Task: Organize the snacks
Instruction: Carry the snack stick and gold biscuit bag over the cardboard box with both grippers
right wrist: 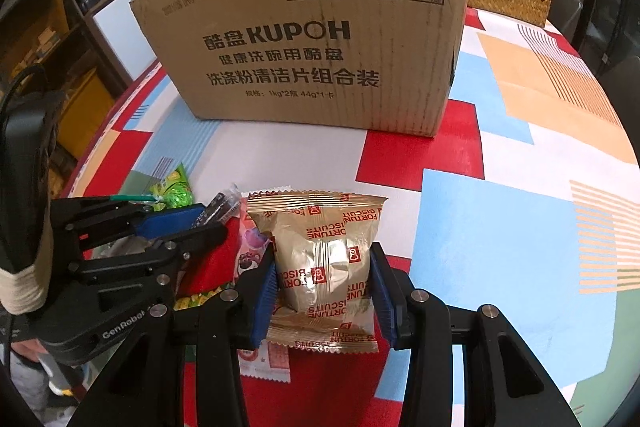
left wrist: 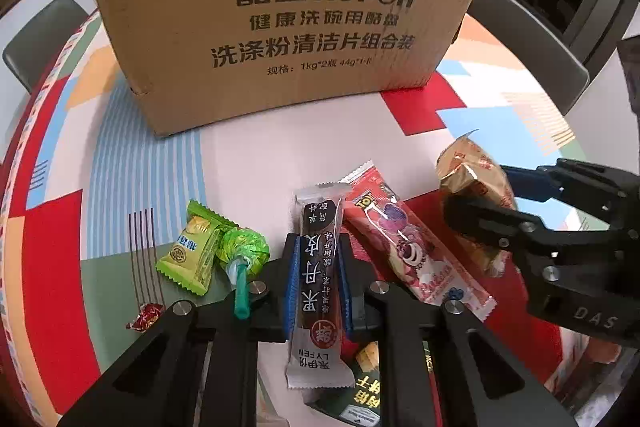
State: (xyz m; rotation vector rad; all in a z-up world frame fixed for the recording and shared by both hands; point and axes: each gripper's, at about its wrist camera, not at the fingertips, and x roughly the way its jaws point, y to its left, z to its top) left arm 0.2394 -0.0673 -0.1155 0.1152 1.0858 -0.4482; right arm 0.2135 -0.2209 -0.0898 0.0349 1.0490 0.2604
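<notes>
Pinching a long dark-brown fruit-leather bar [left wrist: 318,275], the left gripper [left wrist: 319,281] is hovering; the right gripper [right wrist: 323,281] is clamping a gold foil biscuit packet [right wrist: 324,263] before the brown cardboard box [right wrist: 316,47].

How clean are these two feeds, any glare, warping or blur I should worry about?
Left wrist view: heavy fisheye bending of the cardboard box, dark vignette corners, print on the dark snack bar still readable. Right wrist view: same barrel warp, glare on the gold biscuit packet, background shelves dim and soft, table evenly lit.

"KUPOH" on cardboard box [right wrist: 320,39]
</notes>
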